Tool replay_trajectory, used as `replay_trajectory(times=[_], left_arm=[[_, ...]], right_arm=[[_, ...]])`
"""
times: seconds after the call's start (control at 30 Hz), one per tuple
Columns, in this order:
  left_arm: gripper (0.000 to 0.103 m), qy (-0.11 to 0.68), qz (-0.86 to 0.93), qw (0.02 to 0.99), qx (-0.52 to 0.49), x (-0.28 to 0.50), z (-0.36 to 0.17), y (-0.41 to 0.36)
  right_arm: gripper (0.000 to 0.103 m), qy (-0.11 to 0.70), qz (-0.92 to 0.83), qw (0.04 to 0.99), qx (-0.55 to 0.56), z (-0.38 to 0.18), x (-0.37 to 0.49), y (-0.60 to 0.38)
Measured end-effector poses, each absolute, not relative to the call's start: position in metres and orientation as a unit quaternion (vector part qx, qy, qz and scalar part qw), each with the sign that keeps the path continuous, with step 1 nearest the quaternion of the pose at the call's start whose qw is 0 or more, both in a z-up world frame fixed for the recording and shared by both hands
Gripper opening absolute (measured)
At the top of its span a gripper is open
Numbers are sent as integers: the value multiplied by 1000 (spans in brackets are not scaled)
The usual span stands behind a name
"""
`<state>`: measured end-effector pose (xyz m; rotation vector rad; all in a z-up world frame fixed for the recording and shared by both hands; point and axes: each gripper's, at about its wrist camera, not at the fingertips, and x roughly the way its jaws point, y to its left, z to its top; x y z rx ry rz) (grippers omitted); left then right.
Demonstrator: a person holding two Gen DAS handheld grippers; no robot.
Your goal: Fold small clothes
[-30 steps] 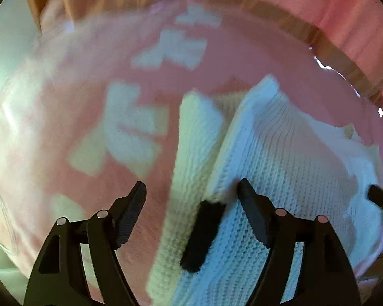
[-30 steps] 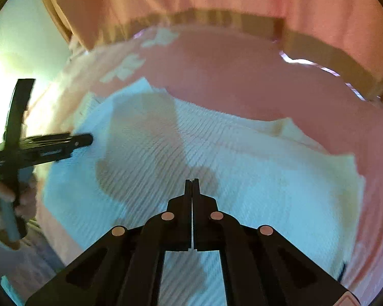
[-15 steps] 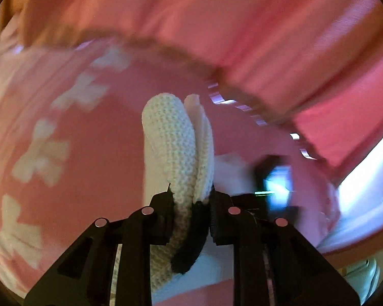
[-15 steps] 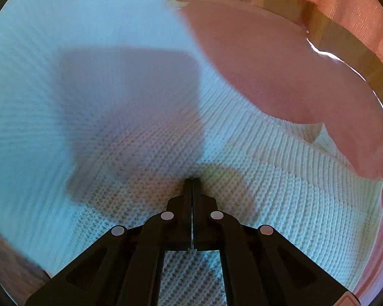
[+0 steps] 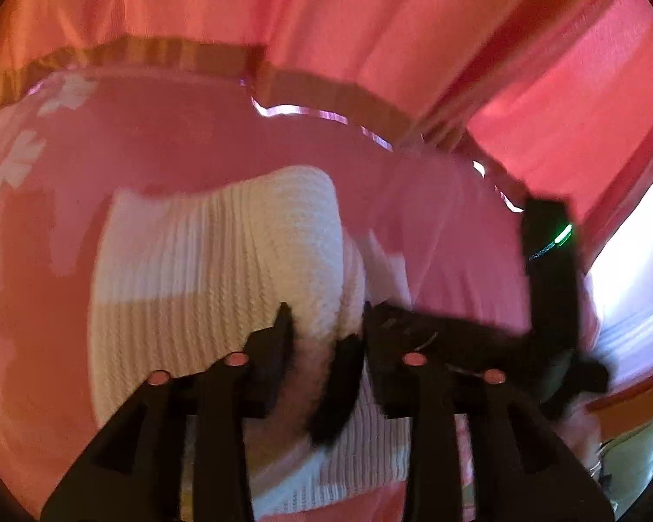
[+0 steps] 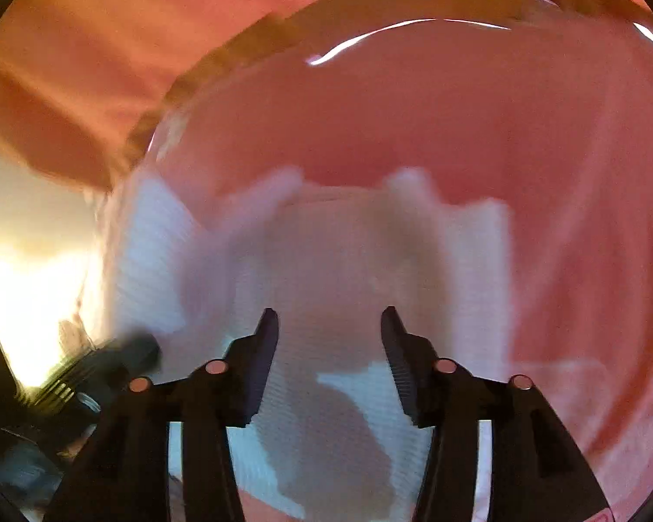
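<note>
A white ribbed knit garment [image 5: 213,261] lies folded, thick and soft-edged, on the pink bench [image 5: 174,130]. The left tongs [image 5: 324,326] have just been opening and stand released around its rounded fold. The right tongs [image 6: 328,326], likewise just opening, stand released above the knit.

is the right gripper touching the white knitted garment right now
Apart. In the right wrist view the right gripper stands open above the white knitted garment, nothing pinched.

Pink bedspread [image 5: 187,139], pink curtain [image 5: 413,21]

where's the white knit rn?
White knit garment lies on the pink bedcover, centre of both wrist views, just ahead of the left gripper.
</note>
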<state>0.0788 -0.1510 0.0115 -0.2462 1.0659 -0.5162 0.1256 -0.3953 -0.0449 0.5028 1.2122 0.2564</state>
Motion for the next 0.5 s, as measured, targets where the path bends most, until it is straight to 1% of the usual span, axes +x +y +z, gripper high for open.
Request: replay_trajectory(times=[0.03,0.07,0.13,0.17,0.2,0.33,0.37,0.4,0.5], left_arm=[[50,498,-258,819,-121,67,7,-148],[60,490,-265,822,-118,55,6,-142],[68,465,-270,838,-95,32,10,-130],[80,451,-267,848,-76,19,10,-123],[84,434,-262,860,-53,3,8,-116],[86,403,-256,879,7,-38,-7,-111],[86,402,-253,880,17,-43,-12,-114],[86,399,-255,881,20,-46,-15,-116],[85,391,-254,884,28,-45,-26,-128]], right_arm=[[50,561,125,780,248,-46,122,-405],[51,560,136,775,260,-46,119,-410],[55,554,165,764,285,-46,116,-414],[60,551,184,757,299,-46,116,-413],[63,550,193,753,305,-45,116,-404],[65,557,219,736,316,-50,129,-377],[68,562,222,733,313,-53,133,-370],[69,567,219,731,310,-53,143,-358],[70,585,210,722,303,-64,153,-341]])
